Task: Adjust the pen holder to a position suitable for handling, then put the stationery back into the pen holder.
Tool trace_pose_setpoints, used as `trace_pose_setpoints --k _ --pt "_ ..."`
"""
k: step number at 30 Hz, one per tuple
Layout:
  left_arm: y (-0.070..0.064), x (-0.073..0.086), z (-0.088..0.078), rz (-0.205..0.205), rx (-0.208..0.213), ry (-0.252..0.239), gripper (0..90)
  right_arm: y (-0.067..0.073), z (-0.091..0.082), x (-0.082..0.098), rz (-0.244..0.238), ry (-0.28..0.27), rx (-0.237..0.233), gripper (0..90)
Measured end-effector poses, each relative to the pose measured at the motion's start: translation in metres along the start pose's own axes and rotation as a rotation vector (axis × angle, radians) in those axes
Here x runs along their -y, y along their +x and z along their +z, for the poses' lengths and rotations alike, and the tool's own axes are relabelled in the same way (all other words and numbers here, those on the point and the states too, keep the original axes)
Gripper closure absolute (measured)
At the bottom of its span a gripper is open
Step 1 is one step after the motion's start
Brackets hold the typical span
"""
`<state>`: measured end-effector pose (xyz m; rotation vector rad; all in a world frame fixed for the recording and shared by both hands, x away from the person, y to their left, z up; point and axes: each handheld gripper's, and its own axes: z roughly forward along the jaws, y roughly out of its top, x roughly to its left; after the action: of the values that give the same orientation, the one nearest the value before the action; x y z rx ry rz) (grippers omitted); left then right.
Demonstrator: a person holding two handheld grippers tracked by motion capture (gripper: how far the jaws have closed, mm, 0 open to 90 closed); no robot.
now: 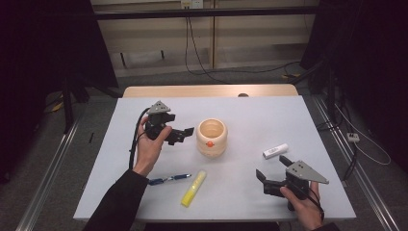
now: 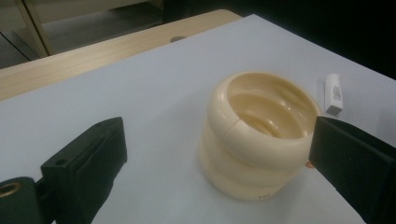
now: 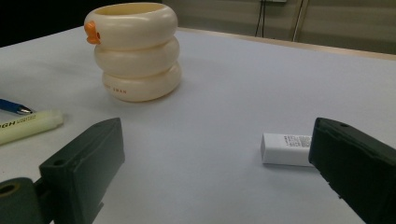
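1. Cup (image 1: 211, 137): cream, ringed, upright mid-table, just ahead of the left gripper (image 1: 185, 134). No contact; in the left gripper view the cup (image 2: 254, 140) sits ahead between the jaw lines, toward the right jaw.
2. Left gripper: released, jaws wide, nothing between the pads.
3. Right gripper (image 1: 272, 172): released too, jaws apart and empty, well clear of the cup.
4. Eraser (image 1: 275, 150): white, just ahead of the right gripper; in the right gripper view it (image 3: 285, 149) lies beside the right jaw.
5. Highlighter (image 1: 193, 188) and pen (image 1: 169, 179): behind the left gripper, near the table's (image 1: 250, 115) front edge, between both hands.
6. Nothing blocks the left gripper's line to the cup.
7. Open room: bare top beyond the cup to the far edge, and between the cup and the right gripper.
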<state>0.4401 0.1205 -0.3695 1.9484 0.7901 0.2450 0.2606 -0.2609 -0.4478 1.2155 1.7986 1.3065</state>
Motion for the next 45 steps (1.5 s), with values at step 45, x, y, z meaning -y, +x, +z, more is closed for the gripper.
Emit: trace_pose_setpoints --k 45 --pt "-0.006 0.025 -0.045 0.164 0.027 0.234 9.7 0.003 0.003 0.000 -0.017 0.009 -0.015 3.3"
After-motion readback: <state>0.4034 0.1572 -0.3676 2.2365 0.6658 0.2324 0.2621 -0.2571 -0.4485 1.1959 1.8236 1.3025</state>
